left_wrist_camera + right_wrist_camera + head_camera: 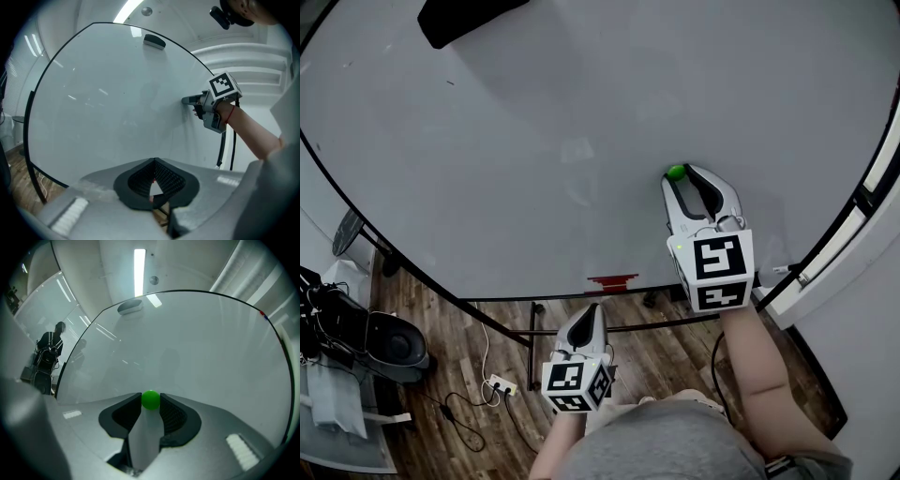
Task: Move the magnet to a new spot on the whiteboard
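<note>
Left gripper (592,309), one of two, jaws closed together on nothing, low by the bottom edge of the board. Right gripper (687,178), jaws clamped on the single green magnet (151,399), at the lower right of the one whiteboard (534,141). Also on the board: one black eraser (464,17) near the top, one red item (611,280) at the bottom edge.

Head camera looks steeply down the whiteboard (534,141); both gripper cameras face it close, level, sharing its surface.
</note>
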Demonstrator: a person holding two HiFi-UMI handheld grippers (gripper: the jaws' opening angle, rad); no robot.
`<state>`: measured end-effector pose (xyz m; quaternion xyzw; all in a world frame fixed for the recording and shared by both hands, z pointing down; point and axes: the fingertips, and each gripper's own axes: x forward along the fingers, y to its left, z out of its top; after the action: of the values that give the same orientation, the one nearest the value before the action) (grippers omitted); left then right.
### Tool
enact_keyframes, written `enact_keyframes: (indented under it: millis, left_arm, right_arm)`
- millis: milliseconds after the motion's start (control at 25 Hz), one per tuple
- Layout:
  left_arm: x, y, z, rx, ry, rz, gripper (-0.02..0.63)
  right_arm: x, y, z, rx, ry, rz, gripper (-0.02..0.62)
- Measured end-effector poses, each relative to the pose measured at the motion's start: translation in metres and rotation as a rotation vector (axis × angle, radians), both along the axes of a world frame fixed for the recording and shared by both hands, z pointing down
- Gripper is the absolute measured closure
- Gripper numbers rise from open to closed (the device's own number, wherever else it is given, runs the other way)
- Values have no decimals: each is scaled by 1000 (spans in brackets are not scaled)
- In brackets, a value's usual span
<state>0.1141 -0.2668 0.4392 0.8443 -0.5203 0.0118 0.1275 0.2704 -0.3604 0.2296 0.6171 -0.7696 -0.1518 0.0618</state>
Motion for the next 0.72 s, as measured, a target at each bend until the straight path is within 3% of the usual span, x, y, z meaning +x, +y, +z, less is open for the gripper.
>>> enact_keyframes:
  millis: [720]
  left_arm:
    - [4, -2, 1, 0, 1, -5, 601]
  right_arm:
    - [-2, 1, 0, 21, 2, -4, 454]
